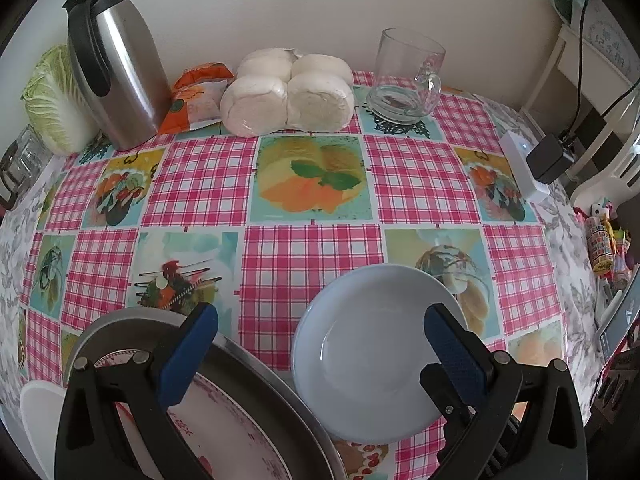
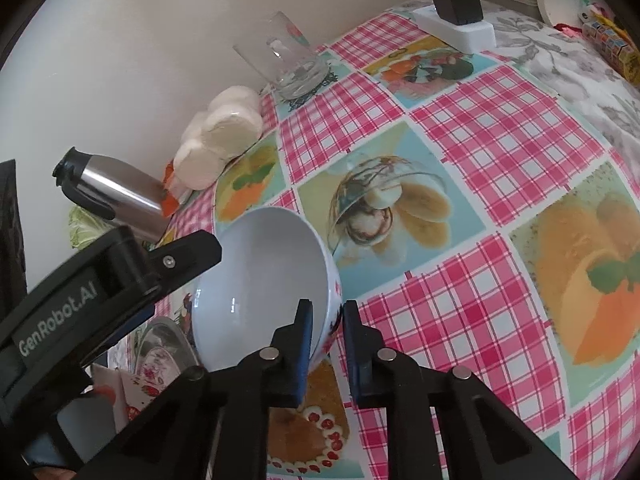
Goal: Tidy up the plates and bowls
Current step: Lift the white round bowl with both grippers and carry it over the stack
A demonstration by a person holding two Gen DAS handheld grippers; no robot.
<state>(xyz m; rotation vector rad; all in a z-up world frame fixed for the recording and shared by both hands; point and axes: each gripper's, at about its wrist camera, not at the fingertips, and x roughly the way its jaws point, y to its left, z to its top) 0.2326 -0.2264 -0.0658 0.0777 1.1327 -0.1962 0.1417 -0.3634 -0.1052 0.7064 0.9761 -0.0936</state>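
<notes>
Right claw [image 2: 326,344] pinches bowl [image 2: 264,280] rim; open tablecloth [image 2: 460,312] beyond.

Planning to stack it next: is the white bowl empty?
Empty: the bowl's white inside shows bare, its rim pinched by the right gripper.

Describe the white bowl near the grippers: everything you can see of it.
The white bowl looks like glazed ceramic, smooth and plain white inside, with a red and dark pattern on its outer wall. It is empty and sits on the checked tablecloth, beside a metal tray holding a patterned plate. In the right wrist view its near rim lies between the blue pads of the right gripper, one pad inside and one outside, closed on the wall. The left gripper hangs open above it, one finger over its rim.
</notes>
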